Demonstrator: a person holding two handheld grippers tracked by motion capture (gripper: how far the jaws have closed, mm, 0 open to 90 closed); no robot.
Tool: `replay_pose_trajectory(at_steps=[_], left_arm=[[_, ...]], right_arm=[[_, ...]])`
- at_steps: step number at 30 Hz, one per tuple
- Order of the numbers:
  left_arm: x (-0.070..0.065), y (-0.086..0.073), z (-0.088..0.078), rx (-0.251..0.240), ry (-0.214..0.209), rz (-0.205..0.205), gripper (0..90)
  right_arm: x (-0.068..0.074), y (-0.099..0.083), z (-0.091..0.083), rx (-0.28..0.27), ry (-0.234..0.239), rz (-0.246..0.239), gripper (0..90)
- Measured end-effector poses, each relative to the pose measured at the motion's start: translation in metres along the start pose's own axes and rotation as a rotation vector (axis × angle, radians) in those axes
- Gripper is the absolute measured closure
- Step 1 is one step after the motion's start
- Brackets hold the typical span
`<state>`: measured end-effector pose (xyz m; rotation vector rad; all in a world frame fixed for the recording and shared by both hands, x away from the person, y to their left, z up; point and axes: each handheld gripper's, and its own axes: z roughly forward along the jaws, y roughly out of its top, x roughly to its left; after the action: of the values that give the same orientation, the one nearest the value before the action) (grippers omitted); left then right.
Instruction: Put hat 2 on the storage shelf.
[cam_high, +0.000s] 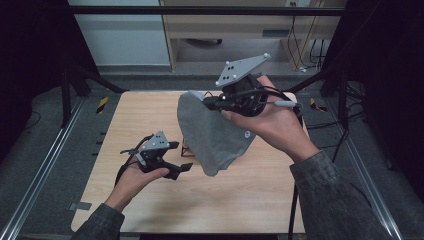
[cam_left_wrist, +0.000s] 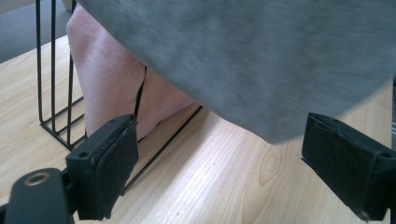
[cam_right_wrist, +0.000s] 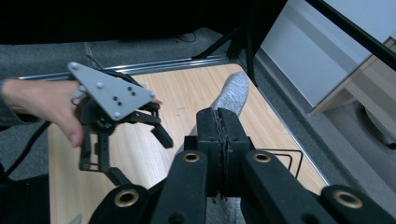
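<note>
- Hanging from the clenched jaws of the right gripper (cam_high: 212, 103), a grey cloth (cam_high: 212, 132) drooped above the tabletop (cam_high: 150, 210), its lower edge clear of the wood.
- In the right gripper view, those jaws stood pressed together with the cloth (cam_right_wrist: 229, 95) pinched between them and showing just past their tips.
- The right hand (cam_high: 270, 120) held that gripper raised, well above the tabletop.
- The left gripper (cam_high: 182, 156) sat low in the left hand (cam_high: 137, 177), its jaws released and spread wide, with nothing between them.
- The left jaws pointed toward the hanging cloth, which lay just ahead of their tips, apart from them.
- In the left gripper view, the cloth (cam_left_wrist: 261, 60) hung ahead of and above the open jaws, blurred.
- Behind the cloth in that view, a pink fabric (cam_left_wrist: 112, 88) stood in a black wire rack (cam_left_wrist: 51, 116) on the tabletop, ahead of the left-hand jaw.
- In the right gripper view, the left gripper (cam_right_wrist: 140, 156) showed off to the left of the shut jaws, and a bit of the rack (cam_right_wrist: 287, 158) showed to their right.
</note>
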<state>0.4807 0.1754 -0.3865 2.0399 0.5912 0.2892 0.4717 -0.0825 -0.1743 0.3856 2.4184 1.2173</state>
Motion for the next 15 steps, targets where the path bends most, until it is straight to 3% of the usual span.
replay_pose_trajectory(at_steps=[3, 6, 8, 12, 15], left_arm=[[0.004, 0.002, 0.003, -0.006, -0.004, -0.006, 12.9], [0.008, 0.004, 0.005, -0.045, -0.043, -0.027, 21.6], [0.009, 0.007, 0.006, -0.061, -0.06, -0.018, 35.1], [0.01, 0.011, 0.005, -0.068, -0.065, -0.016, 71.9], [0.009, 0.014, 0.0, -0.063, -0.04, -0.018, 86.3]], right_arm=[[0.002, 0.002, -0.001, -0.001, 0.005, -0.007, 89.3], [0.005, 0.003, 0.0, 0.002, 0.013, -0.015, 89.3], [0.006, 0.003, 0.002, 0.007, 0.017, -0.018, 89.3], [0.005, 0.0, 0.005, 0.016, 0.014, -0.015, 89.3], [0.003, -0.004, 0.005, 0.024, 0.005, -0.012, 89.3]])
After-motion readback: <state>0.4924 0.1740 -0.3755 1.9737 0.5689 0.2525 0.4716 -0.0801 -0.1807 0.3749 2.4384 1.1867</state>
